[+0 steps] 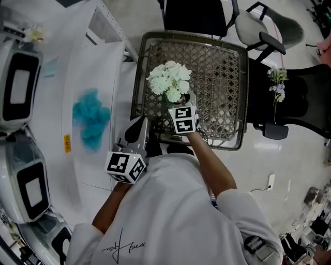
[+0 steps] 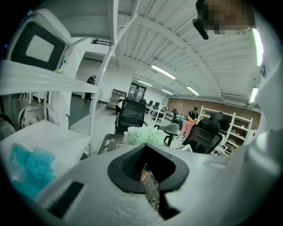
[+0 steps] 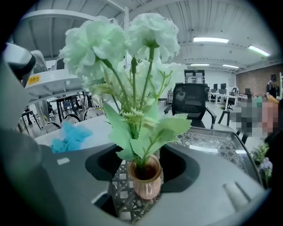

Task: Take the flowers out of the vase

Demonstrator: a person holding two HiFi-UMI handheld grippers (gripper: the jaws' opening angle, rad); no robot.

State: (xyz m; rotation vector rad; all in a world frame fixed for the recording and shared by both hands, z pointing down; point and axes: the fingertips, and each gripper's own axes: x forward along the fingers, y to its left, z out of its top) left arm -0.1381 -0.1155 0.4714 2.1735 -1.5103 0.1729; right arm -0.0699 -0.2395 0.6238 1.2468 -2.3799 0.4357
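Note:
A bunch of pale green-white flowers (image 1: pixel 169 80) stands upright in a small copper-pink vase (image 3: pixel 144 176) on a lattice-top table (image 1: pixel 222 67). My right gripper (image 1: pixel 181 105) reaches up to the vase from the near side. In the right gripper view its jaws stand on either side of the vase with a gap at each side, so my right gripper (image 3: pixel 143 170) is open. The stems and leaves (image 3: pixel 132 128) rise straight out of the vase. My left gripper (image 1: pixel 138 129) hangs left of the table's near edge, shut and empty (image 2: pixel 143 148), pointing toward the flowers (image 2: pixel 143 134).
A white bench (image 1: pixel 77 67) at the left carries a blue fluffy bundle (image 1: pixel 92 118) and white machines (image 1: pixel 20 83). Black office chairs (image 1: pixel 194 15) stand beyond the table. A small sprig of flowers (image 1: pixel 277 83) lies on the chair at the right.

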